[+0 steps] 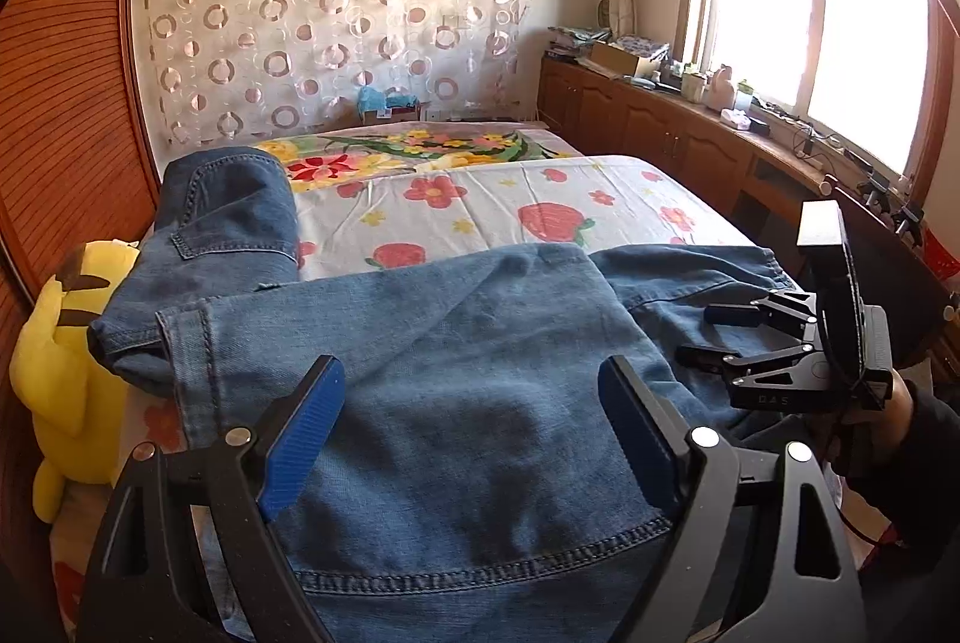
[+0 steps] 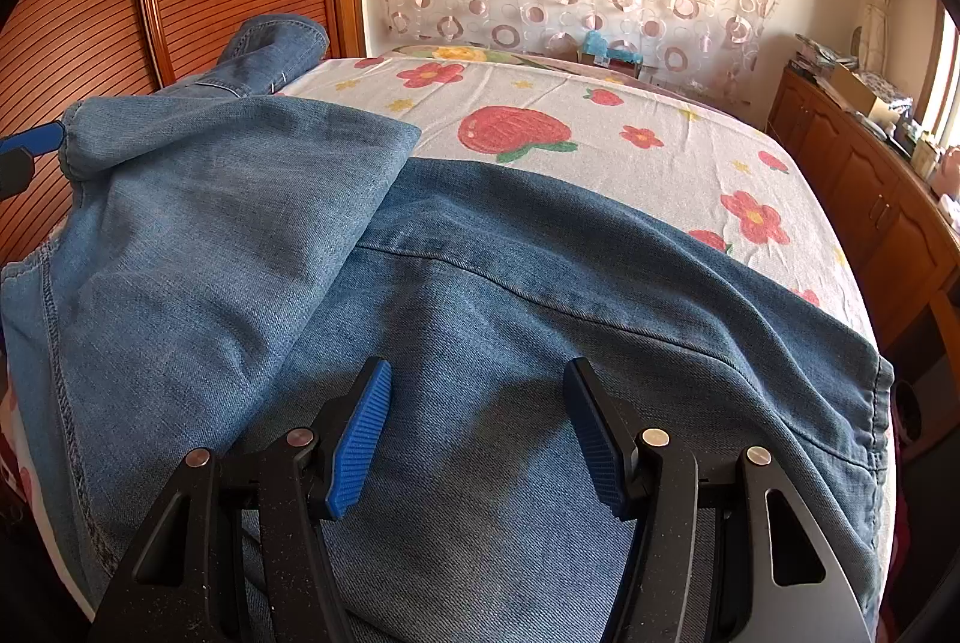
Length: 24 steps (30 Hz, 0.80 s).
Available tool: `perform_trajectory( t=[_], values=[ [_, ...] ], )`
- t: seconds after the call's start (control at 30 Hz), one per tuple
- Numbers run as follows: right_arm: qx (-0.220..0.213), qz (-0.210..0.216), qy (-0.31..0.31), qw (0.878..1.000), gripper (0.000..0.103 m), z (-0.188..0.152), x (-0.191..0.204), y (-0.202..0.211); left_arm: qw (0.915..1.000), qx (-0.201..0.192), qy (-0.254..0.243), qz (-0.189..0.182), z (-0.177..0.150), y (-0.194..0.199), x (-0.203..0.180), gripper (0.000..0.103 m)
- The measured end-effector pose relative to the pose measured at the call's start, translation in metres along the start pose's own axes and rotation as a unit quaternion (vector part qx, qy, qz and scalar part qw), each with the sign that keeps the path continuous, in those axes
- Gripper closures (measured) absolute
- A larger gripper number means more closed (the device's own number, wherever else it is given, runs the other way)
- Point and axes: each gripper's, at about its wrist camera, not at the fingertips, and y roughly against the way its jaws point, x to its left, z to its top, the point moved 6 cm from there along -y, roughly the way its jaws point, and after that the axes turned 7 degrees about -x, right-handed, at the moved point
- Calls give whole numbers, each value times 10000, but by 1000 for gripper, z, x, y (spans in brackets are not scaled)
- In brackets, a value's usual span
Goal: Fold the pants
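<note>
**Jaws open over denim, nothing gripped yet**

Left gripper (image 1: 471, 424): jaws wide apart, blue pads clear of the cloth, nothing between them but the jeans (image 1: 432, 373) lying below. Right gripper (image 2: 474, 430): jaws roughly half open, also empty, hovering over the same denim. In the left wrist view the right gripper sits off to the right, near the jeans' far-right edge, with a hand (image 1: 900, 409) behind it.

Jeans lie on the bed (image 1: 510, 211), across the near edge, long axis running side to side as the cameras look. One part is already doubled over: a folded flap (image 2: 240, 175) lies on top of the main panel at the left, its corner pointing toward mid-bed. A further bunch of denim, with a pocket seam showing, is heaped at the far left by the wooden wardrobe (image 1: 66, 102). A stitched hem (image 1: 186, 343) runs just ahead-left of the left jaws.

Key relation: cloth is directly under and ahead of both jaws, so either could pinch by dropping. Left is nearer the hem and flap; right is nearer the right-hand end. My read: next fold likely brings one end across along the long axis.

Risk: yellow plush toy (image 1: 66, 361) sits just beside the left end of the jeans and could snag.
</note>
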Motion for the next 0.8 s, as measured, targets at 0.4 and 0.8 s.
perform_trajectory(
  t=[0.4, 0.8],
  values=[
    [-292, -343, -347, 9984, 42, 14, -63, 35, 9996, 230, 32, -184, -17, -15, -15, 16],
    [305, -884, -1264, 9876, 42, -29, -207, 17, 9980, 509, 23, -379, -34, -34, -35, 16]
  ],
)
